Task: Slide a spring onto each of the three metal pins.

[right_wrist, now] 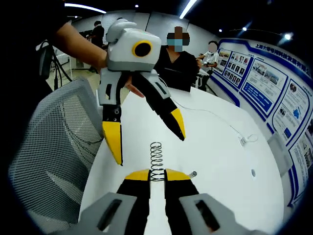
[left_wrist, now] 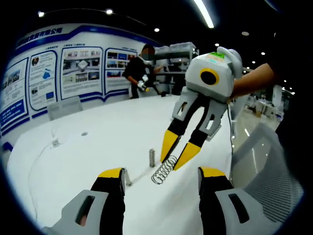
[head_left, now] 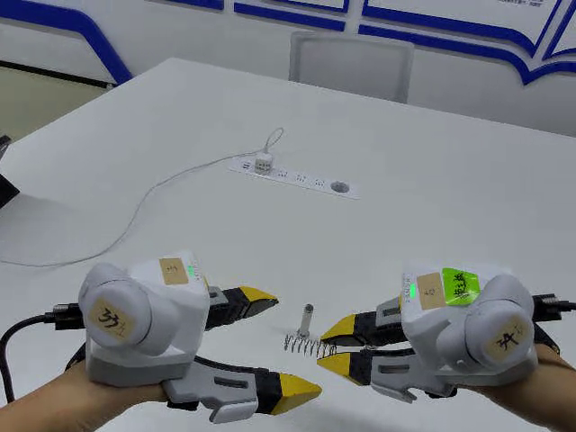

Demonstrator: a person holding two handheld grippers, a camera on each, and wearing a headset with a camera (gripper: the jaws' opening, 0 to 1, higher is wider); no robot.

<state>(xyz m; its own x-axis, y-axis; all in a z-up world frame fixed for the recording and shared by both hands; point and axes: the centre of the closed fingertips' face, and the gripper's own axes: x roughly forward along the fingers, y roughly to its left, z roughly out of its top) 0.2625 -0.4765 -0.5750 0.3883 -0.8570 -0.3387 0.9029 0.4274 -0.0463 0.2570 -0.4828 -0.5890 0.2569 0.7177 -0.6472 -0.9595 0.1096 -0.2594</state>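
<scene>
My right gripper (head_left: 331,348) is shut on one end of a small coil spring (head_left: 301,344), which sticks out toward the left just above the white table (head_left: 387,234). The right gripper view has the spring (right_wrist: 156,160) rising from between my own jaws (right_wrist: 157,175). A short metal pin (head_left: 307,319) stands upright just behind the spring, not touching it. The pin (right_wrist: 192,174) also appears beside my right jaw. My left gripper (head_left: 279,342) is open, its jaws spread wide on either side of the spring's free end (left_wrist: 164,170). The pin (left_wrist: 152,157) lies ahead of its jaws (left_wrist: 162,174).
A white power strip (head_left: 292,175) with a plug and a long cable lies mid-table. A grey chair (head_left: 351,63) stands at the far edge. Mesh chairs (right_wrist: 54,147) and people are behind the table's near side.
</scene>
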